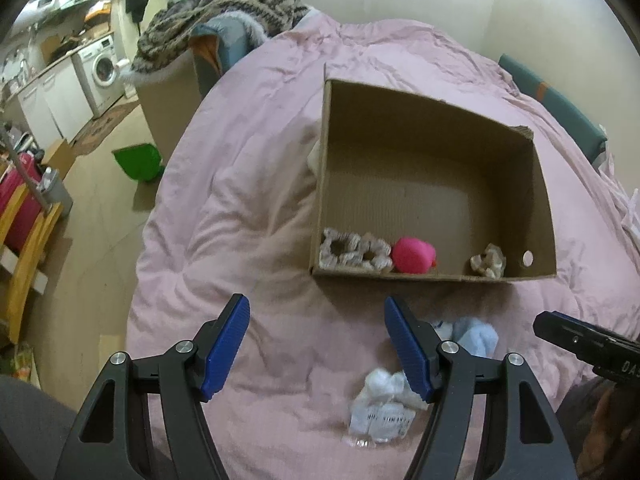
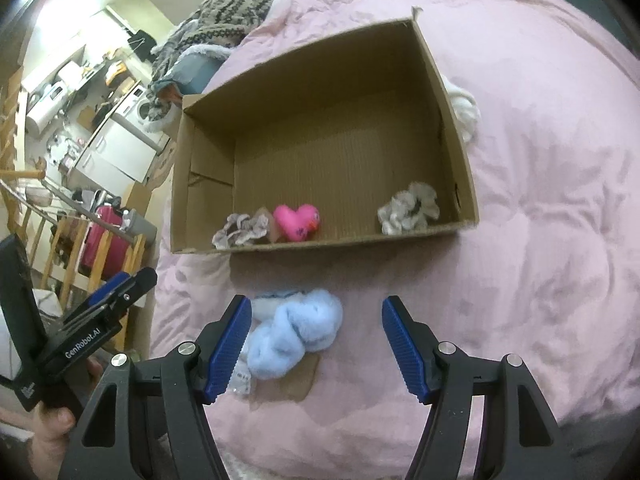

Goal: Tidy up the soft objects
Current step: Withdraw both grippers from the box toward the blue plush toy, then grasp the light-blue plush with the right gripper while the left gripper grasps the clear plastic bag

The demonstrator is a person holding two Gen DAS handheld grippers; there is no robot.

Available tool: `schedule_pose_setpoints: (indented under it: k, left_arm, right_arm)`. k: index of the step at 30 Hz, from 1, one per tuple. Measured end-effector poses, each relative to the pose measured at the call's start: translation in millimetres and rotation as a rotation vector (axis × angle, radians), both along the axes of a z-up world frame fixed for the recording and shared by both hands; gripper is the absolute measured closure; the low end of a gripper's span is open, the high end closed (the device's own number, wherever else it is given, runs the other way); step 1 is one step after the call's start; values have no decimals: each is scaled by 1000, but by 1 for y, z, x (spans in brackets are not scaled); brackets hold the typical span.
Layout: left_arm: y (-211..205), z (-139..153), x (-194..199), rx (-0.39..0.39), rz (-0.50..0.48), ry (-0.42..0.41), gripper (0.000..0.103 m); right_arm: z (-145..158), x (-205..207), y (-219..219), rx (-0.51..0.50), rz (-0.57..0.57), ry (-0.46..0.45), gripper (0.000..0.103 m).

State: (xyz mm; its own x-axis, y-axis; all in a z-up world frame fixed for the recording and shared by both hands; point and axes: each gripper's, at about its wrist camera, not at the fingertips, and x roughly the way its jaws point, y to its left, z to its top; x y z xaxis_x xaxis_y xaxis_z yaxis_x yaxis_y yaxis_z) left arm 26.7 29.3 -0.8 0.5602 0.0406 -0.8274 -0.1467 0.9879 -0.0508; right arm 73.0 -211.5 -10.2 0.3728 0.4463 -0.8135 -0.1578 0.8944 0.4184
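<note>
pink bedding (image 2: 540, 240) carries the cardboard box (image 2: 464, 160), which sits at twelve o'clock from both grippers. inside, along its near wall, lie pale scrunchies (image 2: 240, 230), a pink plush heart (image 2: 296, 222) and another scrunchie (image 2: 408, 208) at the right end. outside the box, the blue fluffy item (image 2: 296, 332) rests on the bed just beside the left finger of the right gripper (image 2: 316, 344), at about ten o'clock within its jaws. the white packaged soft item (image 1: 380, 404) lies at four o'clock from the left gripper (image 1: 316, 346). both grippers stand wide open and hold nothing. likely risks: the right gripper closing off-centre and only pinching fluff, so the blue item slips; pads snagging the loose bedding with it; the two grippers bumping, since they are near each other.
</note>
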Motion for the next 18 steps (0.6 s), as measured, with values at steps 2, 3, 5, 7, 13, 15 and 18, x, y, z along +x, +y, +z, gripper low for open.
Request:
schedule_pose_setpoints:
  k: [2,3,5,7,13,15,18]
  left_arm:
    - [4,-5,-3,-16,19,28,36]
    - [6,-8,-3,-23,29,43,36]
    - [11,-18,-3,-58,60,91,36]
    - [15,-25,1,-103,81,135,36]
    - [19,-37,6,-150,126,185,36]
    - [18,-39,8,-159,127,195,36]
    - [17,-41,9,-155,127,203,36]
  right_arm:
    - [-5,-2,-1,10,-13,25,31]
    - [-8,-3,-3,16,-20,40,31]
    - [-15,-1,-4,34,-34,75,31]
    - [-24,2,-4,59,-40,115,31]
    - [-50,12,11,111,-15,219,25]
    - [-51,15,24,90,18,202,12]
    - [-57,20,45,67,82,195,6]
